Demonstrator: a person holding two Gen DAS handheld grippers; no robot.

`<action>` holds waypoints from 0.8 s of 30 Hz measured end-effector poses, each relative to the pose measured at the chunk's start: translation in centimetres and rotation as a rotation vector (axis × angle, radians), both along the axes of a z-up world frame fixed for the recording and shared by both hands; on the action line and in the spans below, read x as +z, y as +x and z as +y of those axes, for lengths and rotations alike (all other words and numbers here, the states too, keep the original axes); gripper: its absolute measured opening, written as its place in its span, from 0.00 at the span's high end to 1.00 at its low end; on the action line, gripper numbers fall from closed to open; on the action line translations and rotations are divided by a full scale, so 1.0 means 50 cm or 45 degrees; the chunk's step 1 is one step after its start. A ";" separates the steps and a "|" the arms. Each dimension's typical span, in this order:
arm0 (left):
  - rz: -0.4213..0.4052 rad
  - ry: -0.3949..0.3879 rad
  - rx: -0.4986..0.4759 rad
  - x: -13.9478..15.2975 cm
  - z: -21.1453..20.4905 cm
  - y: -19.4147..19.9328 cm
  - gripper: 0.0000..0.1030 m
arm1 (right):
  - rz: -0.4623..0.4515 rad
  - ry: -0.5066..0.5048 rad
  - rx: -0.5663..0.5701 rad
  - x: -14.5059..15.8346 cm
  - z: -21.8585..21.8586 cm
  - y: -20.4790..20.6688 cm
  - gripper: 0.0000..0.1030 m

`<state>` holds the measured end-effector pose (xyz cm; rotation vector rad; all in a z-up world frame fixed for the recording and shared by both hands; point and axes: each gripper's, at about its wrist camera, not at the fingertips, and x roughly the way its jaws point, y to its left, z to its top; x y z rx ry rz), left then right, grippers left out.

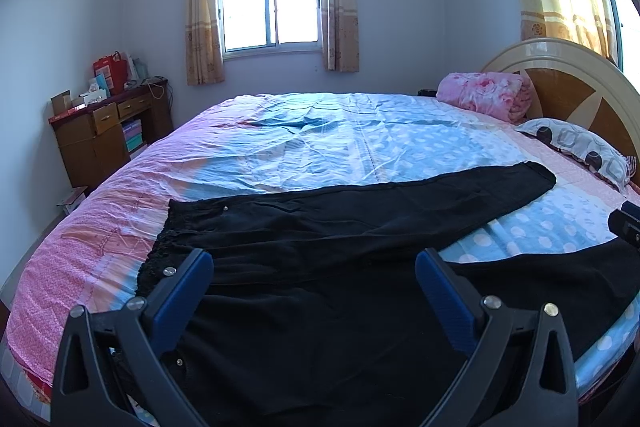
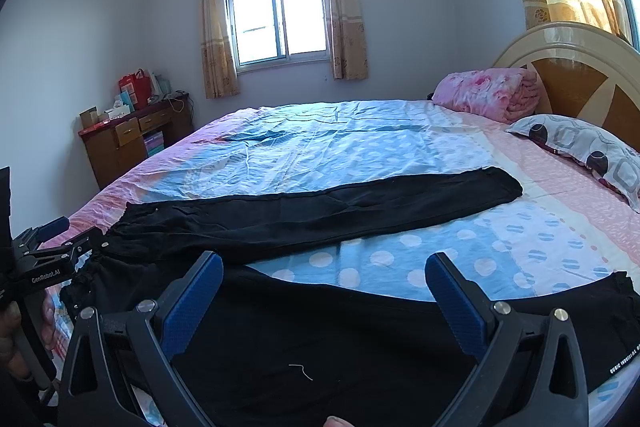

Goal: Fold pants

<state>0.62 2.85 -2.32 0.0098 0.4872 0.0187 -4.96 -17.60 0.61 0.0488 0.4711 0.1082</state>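
Black pants [image 1: 320, 227] lie spread flat on the bed, waistband at the left, both legs running to the right and apart from each other. The far leg [image 2: 360, 203] ends near the pillow. The near leg [image 2: 360, 339] lies along the bed's front edge. My left gripper [image 1: 314, 267] is open and hovers over the waist and hip area. My right gripper [image 2: 324, 275] is open and hovers over the near leg. The left gripper also shows at the left edge of the right wrist view [image 2: 52, 247], by the waistband.
The bed [image 1: 360, 131] has a blue and pink dotted sheet. A patterned pillow [image 2: 592, 151] and a folded pink blanket [image 2: 488, 95] lie by the headboard [image 2: 580, 67] at right. A wooden desk [image 1: 104, 131] with boxes stands at the back left wall.
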 end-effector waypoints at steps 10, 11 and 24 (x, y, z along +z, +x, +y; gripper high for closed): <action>0.004 -0.002 0.001 -0.001 0.005 -0.003 0.00 | 0.003 0.003 -0.002 -0.001 0.001 0.001 0.01; 0.004 -0.001 0.002 -0.001 0.004 -0.002 0.00 | 0.004 0.003 -0.001 -0.002 0.001 0.001 0.01; 0.027 -0.001 0.004 -0.015 0.004 0.005 0.00 | 0.025 0.002 -0.004 -0.013 -0.001 0.011 0.01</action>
